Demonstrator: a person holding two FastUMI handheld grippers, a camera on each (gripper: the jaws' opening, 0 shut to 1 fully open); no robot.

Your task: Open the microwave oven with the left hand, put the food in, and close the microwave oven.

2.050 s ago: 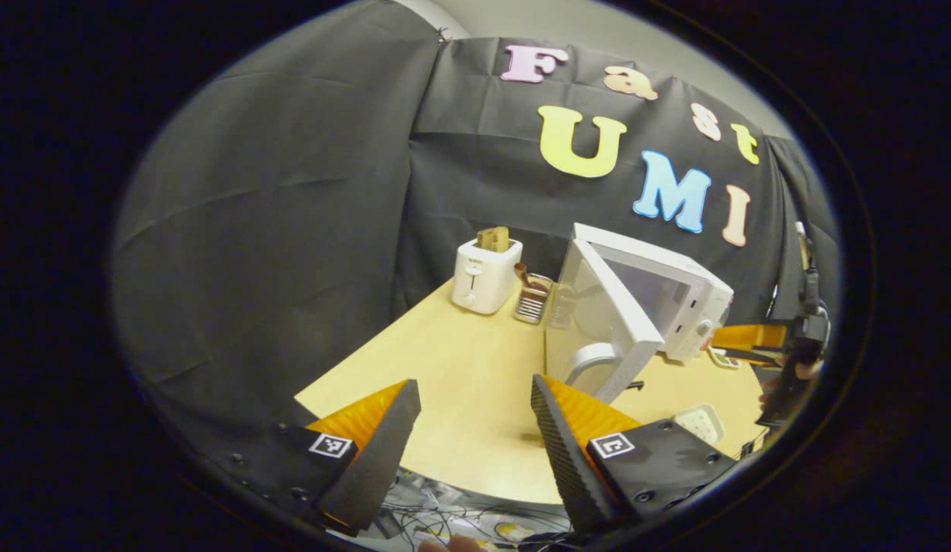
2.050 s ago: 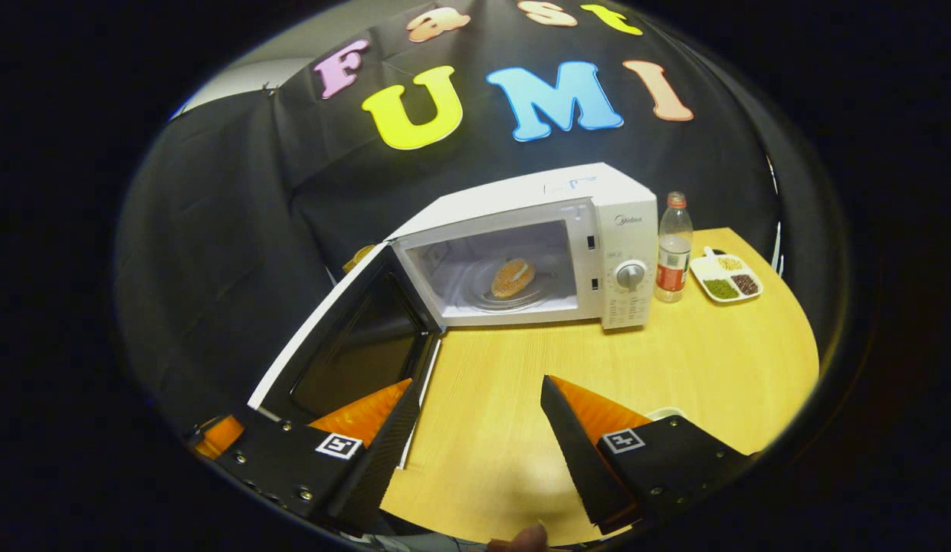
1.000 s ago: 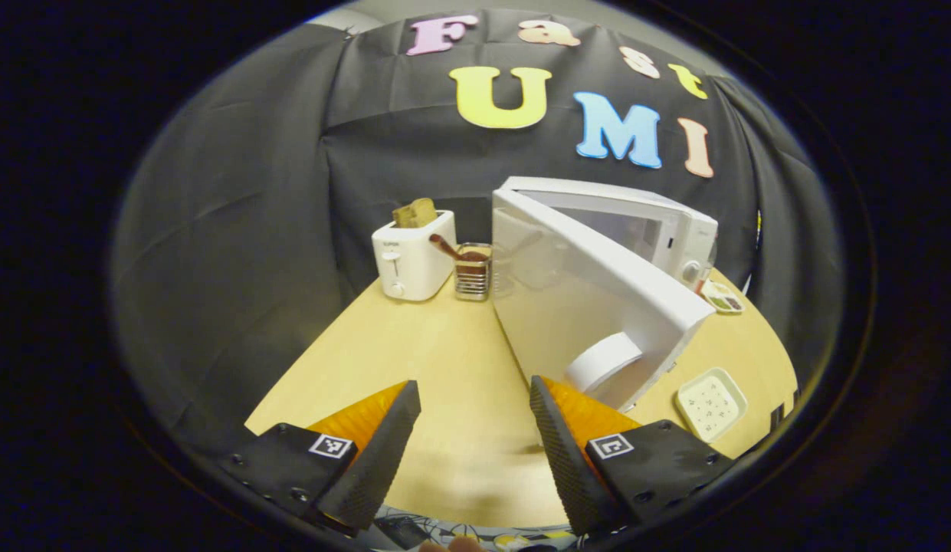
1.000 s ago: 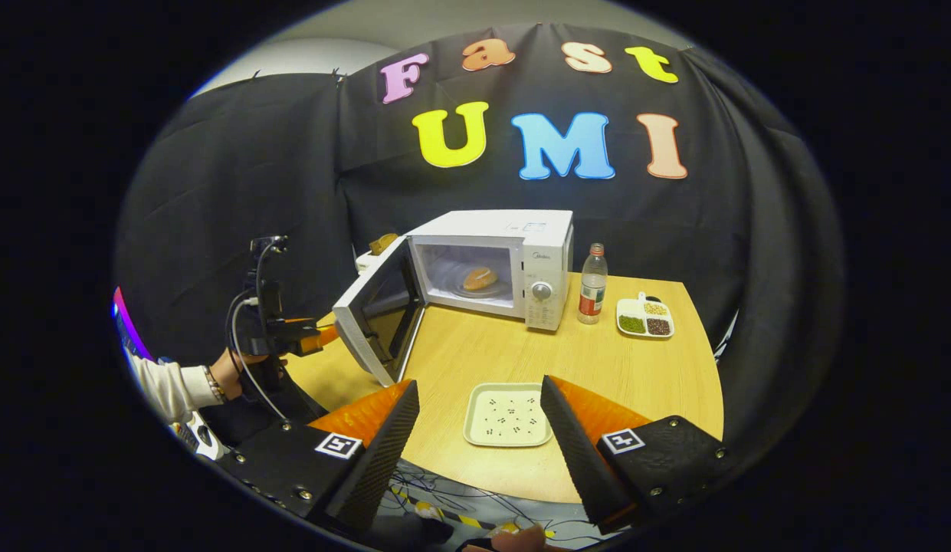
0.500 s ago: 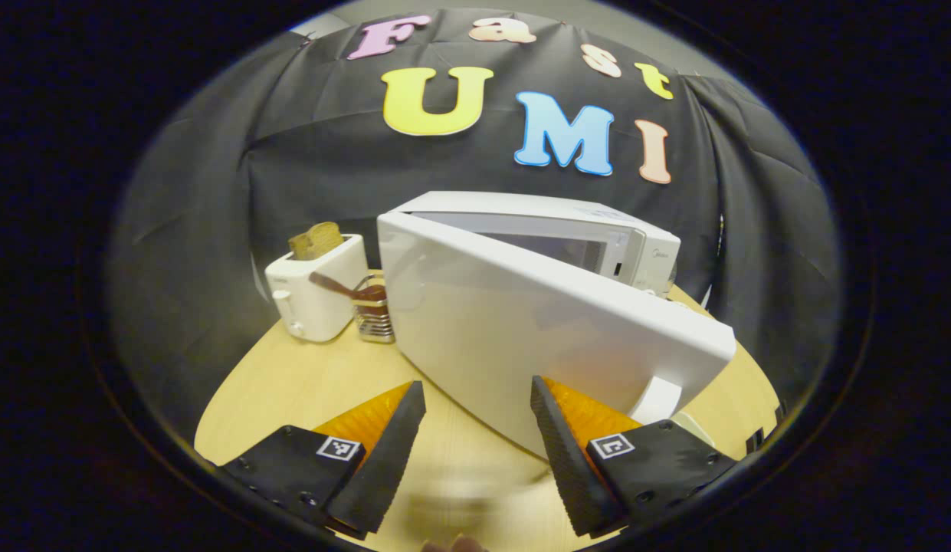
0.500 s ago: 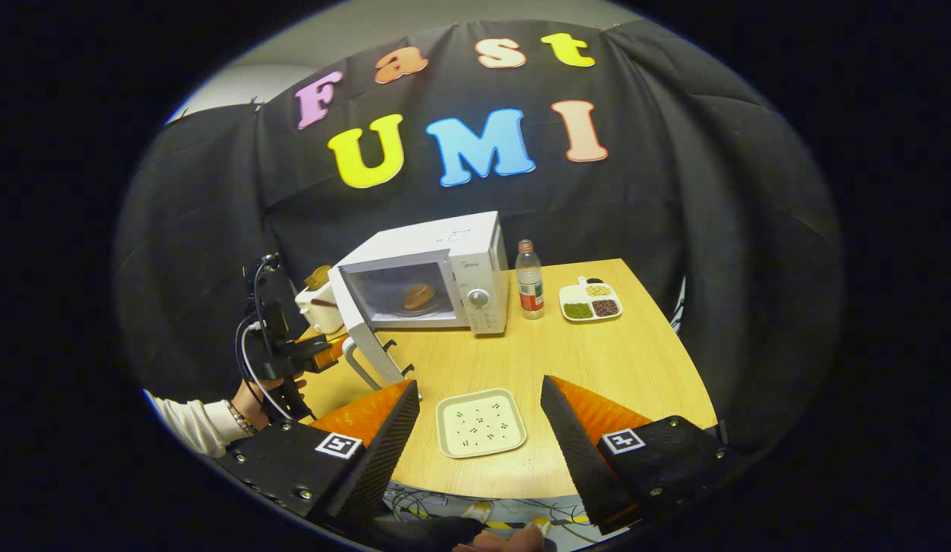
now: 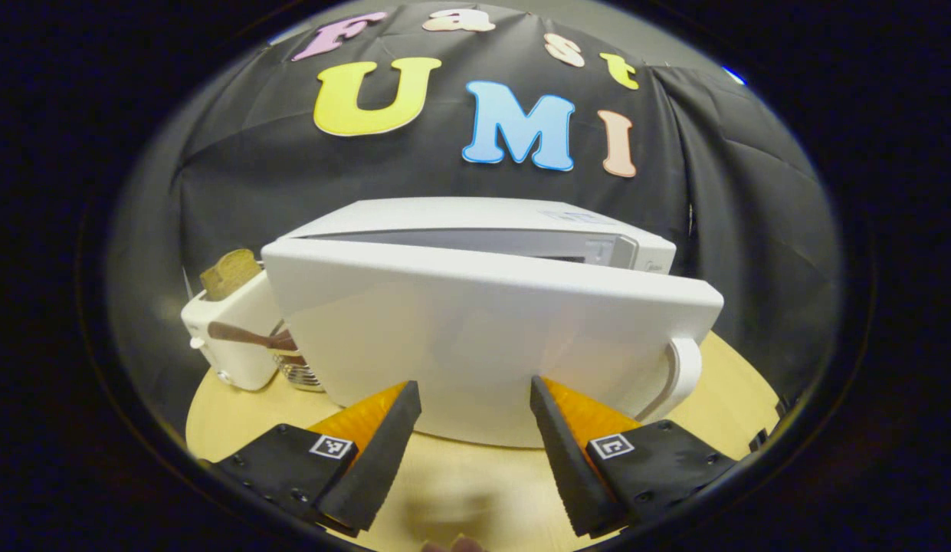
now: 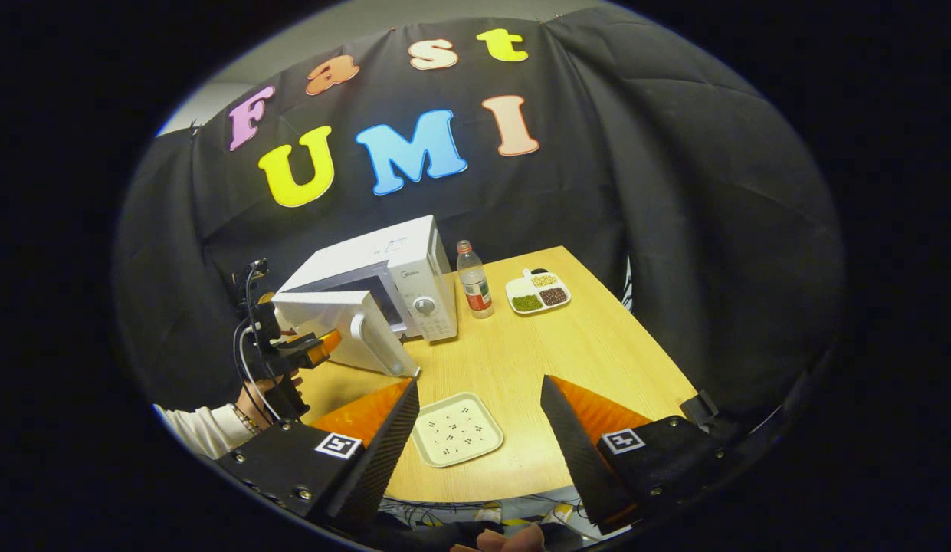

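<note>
Closing step: left gripper, fingers spread and empty, faces half-shut microwave door at frame centre; right gripper released, idle; next, likely push door flush.

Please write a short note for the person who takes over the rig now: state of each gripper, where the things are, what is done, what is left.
Left gripper: open, holds nothing, fingers at the outer face of the microwave door.
Right gripper: open, holds nothing, above the white tray on the table.
Microwave: door partly open. The food cannot be seen now; the tray is bare.
Left: push the door fully shut.
</note>
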